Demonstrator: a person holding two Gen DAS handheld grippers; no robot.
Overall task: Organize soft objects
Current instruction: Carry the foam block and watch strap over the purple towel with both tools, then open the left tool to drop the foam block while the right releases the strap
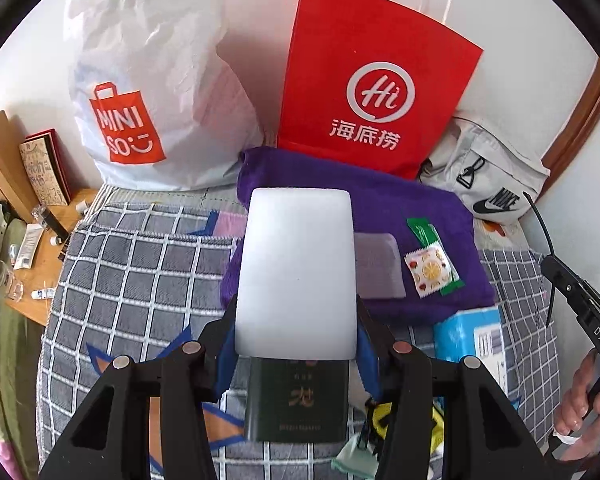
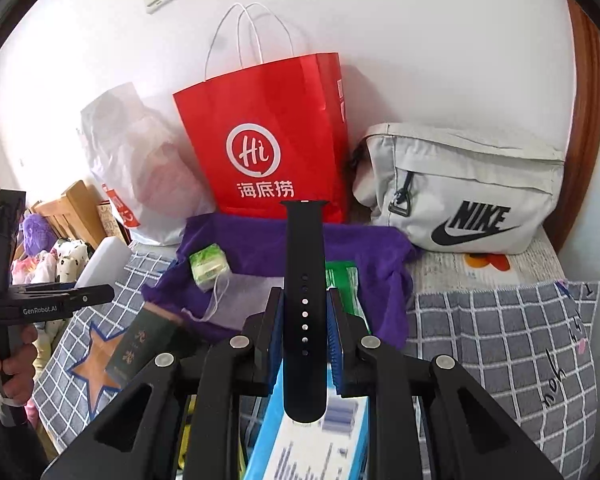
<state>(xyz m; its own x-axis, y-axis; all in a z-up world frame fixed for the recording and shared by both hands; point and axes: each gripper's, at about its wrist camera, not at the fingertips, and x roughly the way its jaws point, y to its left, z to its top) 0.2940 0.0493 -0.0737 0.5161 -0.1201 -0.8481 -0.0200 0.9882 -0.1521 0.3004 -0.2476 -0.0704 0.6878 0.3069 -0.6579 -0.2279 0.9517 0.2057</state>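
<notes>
My left gripper (image 1: 296,320) is shut on a white foam sponge block (image 1: 296,272), held above the checked bed cover. It also shows at the left of the right wrist view (image 2: 80,292). My right gripper (image 2: 304,312) is shut on a black silicone watch strap (image 2: 304,292) that stands upright between the fingers. A purple towel (image 1: 416,208) lies ahead, with a grey-purple pad (image 1: 380,268) and a fruit-print sachet (image 1: 430,270) on it. In the right wrist view the towel (image 2: 260,248) carries a small green-white packet (image 2: 210,266).
A red paper bag (image 1: 372,80), a white Miniso plastic bag (image 1: 148,92) and a grey Nike pouch (image 2: 472,188) stand against the wall. A dark green booklet (image 1: 298,400) and a blue box (image 2: 308,440) lie on the checked cover (image 1: 132,288). A cluttered wooden table (image 1: 40,240) is at left.
</notes>
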